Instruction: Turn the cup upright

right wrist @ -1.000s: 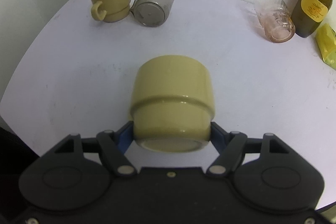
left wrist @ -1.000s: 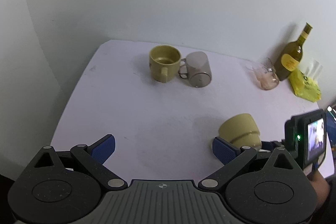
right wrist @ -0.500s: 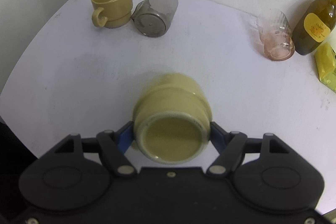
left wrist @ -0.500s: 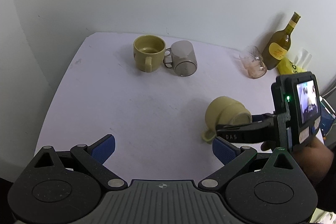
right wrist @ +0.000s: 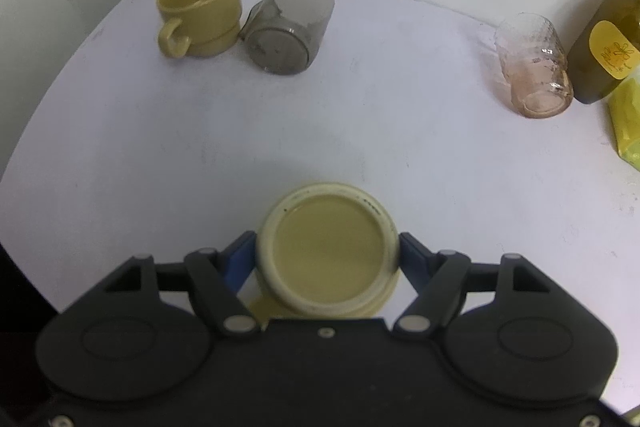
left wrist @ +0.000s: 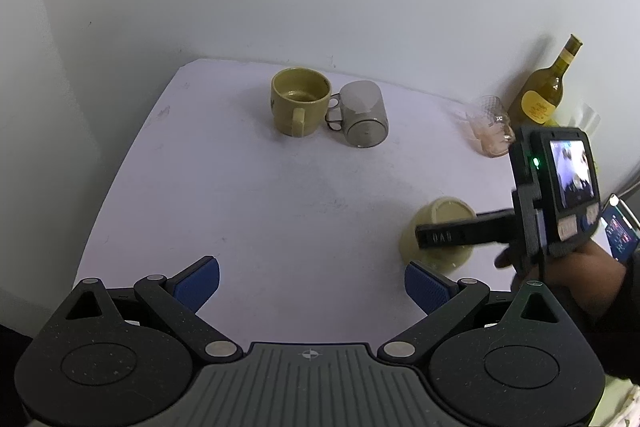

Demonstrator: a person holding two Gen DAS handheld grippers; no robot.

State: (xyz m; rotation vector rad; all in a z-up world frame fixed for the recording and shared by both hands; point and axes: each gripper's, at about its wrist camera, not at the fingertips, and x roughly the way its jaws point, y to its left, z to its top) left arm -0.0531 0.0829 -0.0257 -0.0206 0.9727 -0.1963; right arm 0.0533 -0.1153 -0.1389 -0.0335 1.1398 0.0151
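My right gripper (right wrist: 326, 259) is shut on an olive-yellow cup (right wrist: 328, 253), held above the white table. The cup's flat base faces the right wrist camera, so its mouth points away and down. In the left wrist view the same cup (left wrist: 440, 223) hangs in the right gripper (left wrist: 452, 237) at the table's right side, bottom turned up. My left gripper (left wrist: 312, 279) is open and empty over the table's near edge.
A second olive cup (left wrist: 298, 103) stands upright at the back, touching a grey glass mug (left wrist: 362, 115) lying on its side. A pink tumbler (left wrist: 490, 131) lies by a wine bottle (left wrist: 546, 91) and a yellow packet (right wrist: 628, 119) at the right.
The right gripper has lifted the cup off the table and rotated it, so its base now faces the right wrist camera. The left gripper has pulled back and up, still open.
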